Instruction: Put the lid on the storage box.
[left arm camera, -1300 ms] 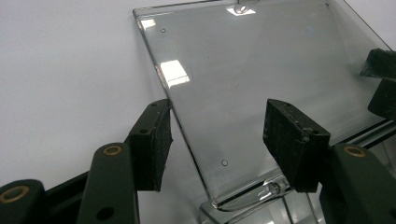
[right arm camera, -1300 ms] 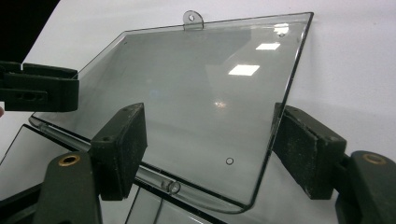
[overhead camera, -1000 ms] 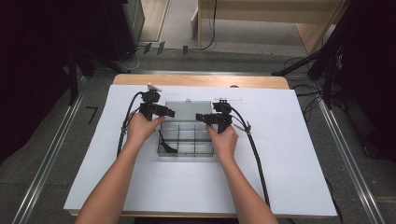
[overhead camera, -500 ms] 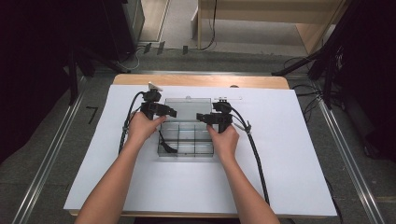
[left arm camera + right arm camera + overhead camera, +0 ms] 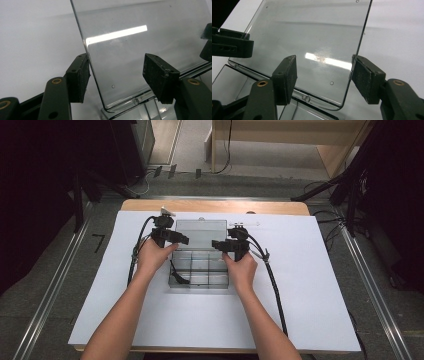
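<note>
A clear plastic compartment box (image 5: 200, 272) lies on the white sheet, its clear lid (image 5: 199, 232) swung up and back. My left gripper (image 5: 173, 238) is at the lid's left edge and my right gripper (image 5: 223, 244) at its right edge. In the left gripper view the left gripper (image 5: 118, 76) is open, the lid (image 5: 130, 52) stands between its jaws, and the lid's edge lies against one pad (image 5: 81, 75). In the right gripper view the right gripper (image 5: 325, 78) is open astride the lid (image 5: 312, 37), whose edge touches one pad (image 5: 363, 75).
The white sheet (image 5: 320, 285) covers a wooden table (image 5: 215, 206), with bare room on both sides of the box. Black cables trail from both grippers; one loop (image 5: 178, 274) hangs over the box's left compartments. Metal rails and dark stands flank the table.
</note>
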A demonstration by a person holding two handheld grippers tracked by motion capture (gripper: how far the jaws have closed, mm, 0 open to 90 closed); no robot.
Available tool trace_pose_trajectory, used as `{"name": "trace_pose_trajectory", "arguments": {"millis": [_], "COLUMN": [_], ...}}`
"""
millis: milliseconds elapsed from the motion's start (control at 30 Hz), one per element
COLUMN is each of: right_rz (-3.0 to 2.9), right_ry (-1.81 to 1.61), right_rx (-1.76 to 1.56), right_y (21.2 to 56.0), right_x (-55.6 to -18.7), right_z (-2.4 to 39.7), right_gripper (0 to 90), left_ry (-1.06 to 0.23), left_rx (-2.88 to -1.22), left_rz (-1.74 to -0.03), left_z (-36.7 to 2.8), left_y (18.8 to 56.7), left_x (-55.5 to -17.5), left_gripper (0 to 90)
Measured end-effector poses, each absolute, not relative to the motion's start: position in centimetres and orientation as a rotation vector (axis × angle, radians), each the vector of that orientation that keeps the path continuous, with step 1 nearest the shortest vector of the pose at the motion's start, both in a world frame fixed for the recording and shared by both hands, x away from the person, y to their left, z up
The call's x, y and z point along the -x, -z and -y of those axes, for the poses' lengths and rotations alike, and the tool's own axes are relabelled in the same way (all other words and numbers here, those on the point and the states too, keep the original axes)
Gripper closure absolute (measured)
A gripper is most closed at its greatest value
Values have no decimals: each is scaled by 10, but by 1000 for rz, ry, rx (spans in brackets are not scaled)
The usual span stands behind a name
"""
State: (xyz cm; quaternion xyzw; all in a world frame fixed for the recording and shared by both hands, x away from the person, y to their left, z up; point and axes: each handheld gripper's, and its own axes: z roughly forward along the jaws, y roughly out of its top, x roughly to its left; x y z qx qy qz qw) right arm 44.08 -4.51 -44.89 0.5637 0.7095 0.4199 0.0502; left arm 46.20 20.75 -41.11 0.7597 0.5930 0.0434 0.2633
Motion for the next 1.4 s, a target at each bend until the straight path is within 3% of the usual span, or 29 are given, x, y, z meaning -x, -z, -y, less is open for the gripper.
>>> {"name": "trace_pose_trajectory", "arguments": {"millis": [333,1167,1400], "right_rz": [-2172,-2202,-2211], "right_ry": [-1268,-1130,-1108], "right_rx": [-1673,-1563,-1529], "right_y": [439,423,420], "right_x": [-439,-433,-431], "right_z": [47,50,50], "right_gripper": [429,676,686], "left_ry": [-148,-213,-214], "left_rx": [-2030,-2015,-1991], "left_rz": [-1577,-1510,-1490], "left_z": [-209,-212,-215], "left_y": [402,388,387], "left_x": [-457,-441,-436], "left_gripper": [419,471,491]}}
